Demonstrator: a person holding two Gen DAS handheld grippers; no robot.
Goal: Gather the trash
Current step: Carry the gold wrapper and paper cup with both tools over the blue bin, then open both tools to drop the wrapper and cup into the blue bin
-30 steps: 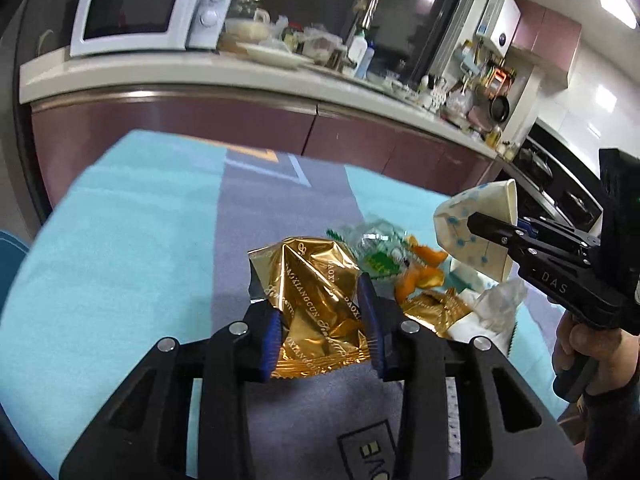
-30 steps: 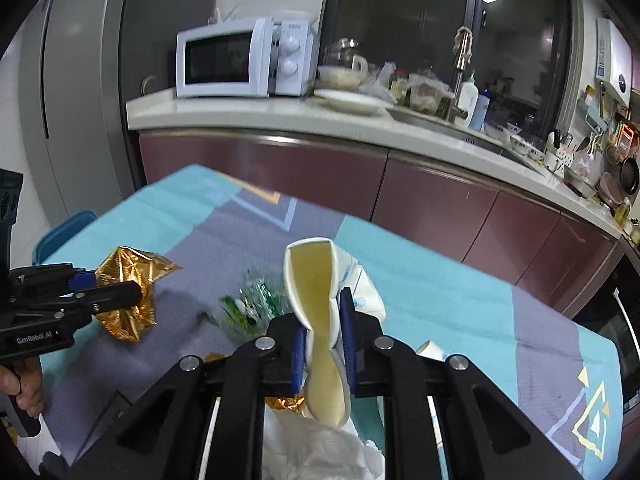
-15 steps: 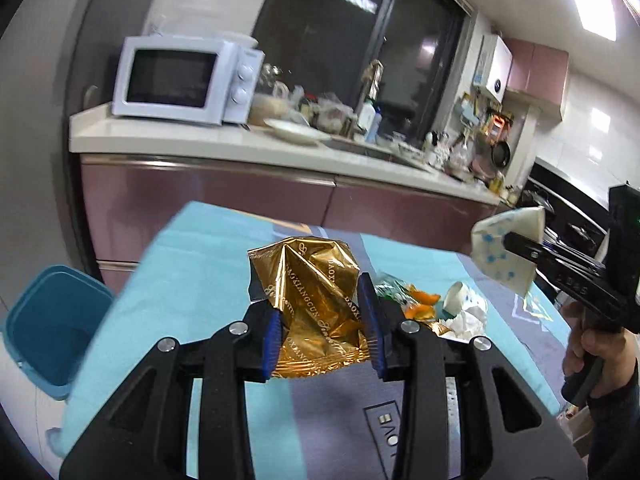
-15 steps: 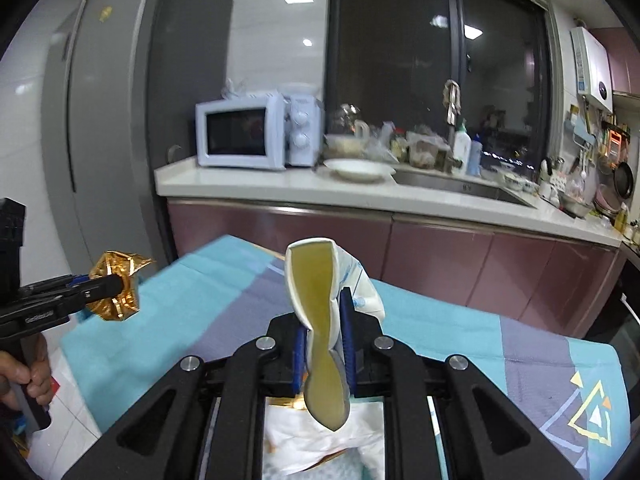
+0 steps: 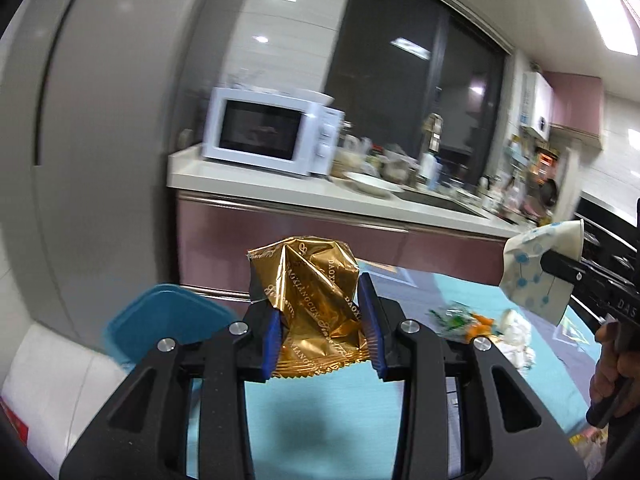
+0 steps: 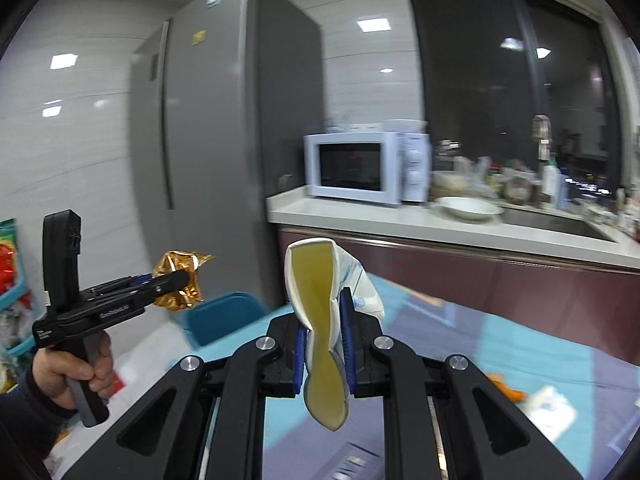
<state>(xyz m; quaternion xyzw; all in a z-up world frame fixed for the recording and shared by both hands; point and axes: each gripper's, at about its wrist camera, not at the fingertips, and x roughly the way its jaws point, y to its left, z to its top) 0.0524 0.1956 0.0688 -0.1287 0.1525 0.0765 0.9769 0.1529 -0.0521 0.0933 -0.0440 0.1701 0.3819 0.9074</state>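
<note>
Home kitchen, microwave [image 6: 366,168], fridge [image 6: 224,140], sink counter [image 6: 460,224]

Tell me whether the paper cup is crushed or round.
Crushed: the right gripper pinches the paper cup flat, its rim squeezed into a narrow slot.

Left wrist view: aimed along its tongs [image 5: 322,320], table [image 5: 500,380] close below.
Right wrist view: likewise, facing fridge [image 6: 224,140].
Shared: microwave [image 5: 276,136], blue bin [image 6: 220,316].
</note>
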